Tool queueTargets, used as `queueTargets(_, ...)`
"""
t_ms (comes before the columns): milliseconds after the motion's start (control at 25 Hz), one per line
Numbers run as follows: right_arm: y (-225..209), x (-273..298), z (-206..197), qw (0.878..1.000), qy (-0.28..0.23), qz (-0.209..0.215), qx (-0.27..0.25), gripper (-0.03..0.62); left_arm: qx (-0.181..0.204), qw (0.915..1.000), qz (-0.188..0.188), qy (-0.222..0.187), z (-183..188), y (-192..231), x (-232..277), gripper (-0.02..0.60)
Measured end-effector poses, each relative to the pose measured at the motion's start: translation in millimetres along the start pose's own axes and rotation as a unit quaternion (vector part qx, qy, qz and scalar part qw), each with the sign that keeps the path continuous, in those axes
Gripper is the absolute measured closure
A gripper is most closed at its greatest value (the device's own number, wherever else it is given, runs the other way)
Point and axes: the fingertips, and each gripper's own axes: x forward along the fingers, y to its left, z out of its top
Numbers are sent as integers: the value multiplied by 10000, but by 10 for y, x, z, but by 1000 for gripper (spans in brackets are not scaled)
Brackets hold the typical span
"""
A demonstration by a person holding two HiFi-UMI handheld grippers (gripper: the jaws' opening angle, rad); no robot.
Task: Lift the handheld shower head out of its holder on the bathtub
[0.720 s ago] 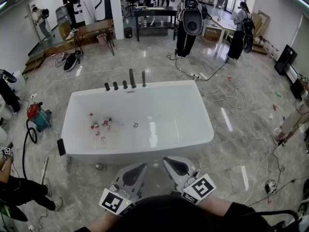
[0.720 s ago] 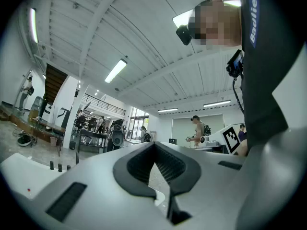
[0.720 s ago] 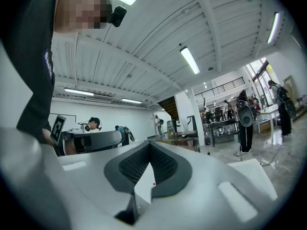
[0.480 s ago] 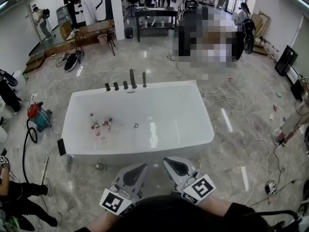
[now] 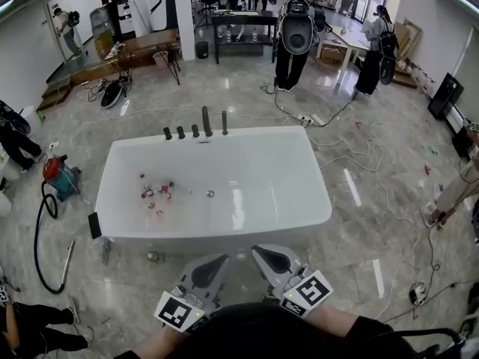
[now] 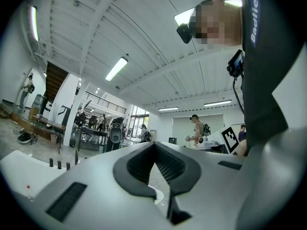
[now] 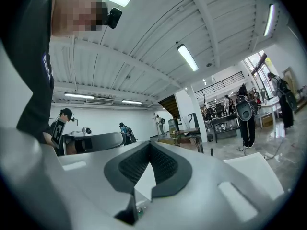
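Observation:
A white bathtub (image 5: 322, 200) stands on the marble floor in the head view. Along its far rim runs a row of dark fittings (image 5: 180, 132): three short knobs, a taller spout (image 5: 206, 120), and a slim upright rod (image 5: 224, 122) that looks like the handheld shower head in its holder. My left gripper (image 5: 218, 259) and right gripper (image 5: 260, 250) are held close to my body, on the near side of the tub and far from the fittings. Both are shut and hold nothing. The left gripper view shows the left gripper (image 6: 154, 146) shut, with the fittings (image 6: 58, 164) small at the left.
Small toys and bottles (image 5: 156, 194) lie in the tub near a drain (image 5: 210, 194). A red vacuum cleaner (image 5: 56, 176) with a hose sits left of the tub. Cables (image 5: 352, 152) trail over the floor at the right. People (image 5: 293, 36) stand at the back.
Both grippers and the tub stay as they were. The person at the lower left has moved down, almost out of the picture.

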Motion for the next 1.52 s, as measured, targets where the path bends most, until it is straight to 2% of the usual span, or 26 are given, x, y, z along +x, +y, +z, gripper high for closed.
queueTargets(240,-229,-102,-36,10000,62,39,65,592,-21,9998,160,91,-83,-20,172,581)
queueTargets(480,-590,-172,-85,9997,90,199,142,592,102,9977,661,-99,-93,48,426,581)
queueTargets(720,-855,-6,-88,9994,157,239,187,592,208,9958,888,-33,-90,280,567,581)
queueTargets(840,-951,251,-122,9994,203,246,141,592,189,9953,941,-162,-42,586,637,581)
queueTargets(960,-1125,626,-192,9996,245,131,84,592,215,9962,795,-282,-21,991,760,581)
queueTargets(1160,-1363,1556,-195,9996,226,-153,7,592,357,9985,416,-15,-40,1902,872,581)
queueTargets(1360,-1580,2363,-181,9983,262,-529,-13,592,252,9995,164,-16,61,2750,921,581)
queueTargets(1520,-1781,2816,-193,9967,262,-764,-55,592,165,9999,5,19,34,3228,1024,581)
